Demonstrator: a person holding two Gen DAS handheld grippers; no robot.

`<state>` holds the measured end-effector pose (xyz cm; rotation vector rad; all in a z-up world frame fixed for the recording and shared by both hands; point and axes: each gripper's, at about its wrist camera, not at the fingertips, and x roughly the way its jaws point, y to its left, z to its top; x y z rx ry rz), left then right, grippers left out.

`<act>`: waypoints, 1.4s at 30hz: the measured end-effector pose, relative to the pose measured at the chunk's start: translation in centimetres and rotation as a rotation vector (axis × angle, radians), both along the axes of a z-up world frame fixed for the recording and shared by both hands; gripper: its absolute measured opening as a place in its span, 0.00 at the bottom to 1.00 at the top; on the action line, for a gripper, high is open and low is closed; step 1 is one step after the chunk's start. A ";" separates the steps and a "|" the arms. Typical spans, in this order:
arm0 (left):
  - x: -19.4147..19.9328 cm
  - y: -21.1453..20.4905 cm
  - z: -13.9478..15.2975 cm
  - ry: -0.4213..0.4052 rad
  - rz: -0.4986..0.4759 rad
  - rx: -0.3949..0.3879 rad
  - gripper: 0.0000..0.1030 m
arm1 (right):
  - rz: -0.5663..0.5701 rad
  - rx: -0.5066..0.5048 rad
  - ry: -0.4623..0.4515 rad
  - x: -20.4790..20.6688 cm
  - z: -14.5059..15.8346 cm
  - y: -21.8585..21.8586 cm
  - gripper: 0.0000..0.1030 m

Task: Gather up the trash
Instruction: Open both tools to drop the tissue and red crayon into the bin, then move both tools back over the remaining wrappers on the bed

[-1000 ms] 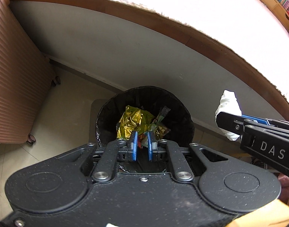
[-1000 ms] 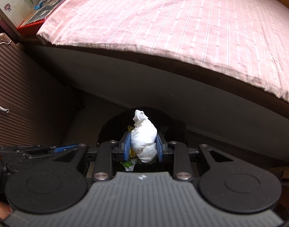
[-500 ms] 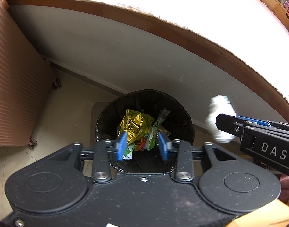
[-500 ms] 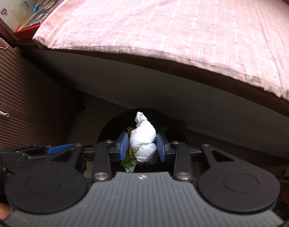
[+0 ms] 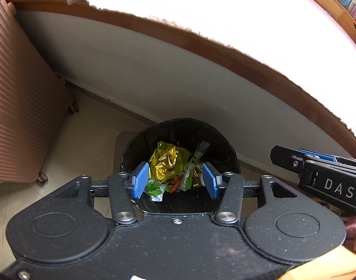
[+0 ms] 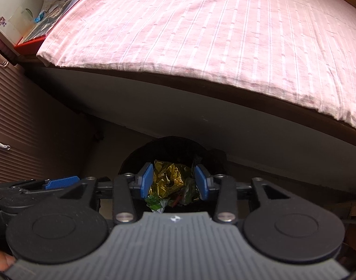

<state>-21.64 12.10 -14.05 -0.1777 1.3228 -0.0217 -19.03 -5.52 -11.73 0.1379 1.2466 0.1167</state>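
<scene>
While both point steeply down over the bin (image 5: 180, 128), left gripper (image 5: 175, 183) and right gripper (image 6: 174, 182) are opening — nothing between.

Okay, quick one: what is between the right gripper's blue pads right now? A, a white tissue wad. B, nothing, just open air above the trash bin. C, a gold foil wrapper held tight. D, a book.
B: the right gripper has opening jaws with nothing between them, and the gold foil wrapper lies below in the black trash bin.

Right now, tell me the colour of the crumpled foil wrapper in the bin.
Gold. The foil wrapper shows best in the left wrist view, lying in the black-lined bin.
</scene>
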 end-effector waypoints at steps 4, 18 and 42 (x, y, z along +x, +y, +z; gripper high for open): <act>0.4 -0.1 1.5 -0.041 -0.004 -0.008 0.48 | -0.011 -0.003 -0.024 0.2 1.1 -0.3 0.55; 4.8 -1.6 10.5 -0.316 -0.015 -0.062 0.74 | -0.084 -0.071 -0.261 3.2 10.0 -3.4 0.69; 34.4 -8.0 13.6 -0.475 0.152 0.004 0.80 | 0.009 0.025 -0.408 31.4 12.6 -14.2 0.77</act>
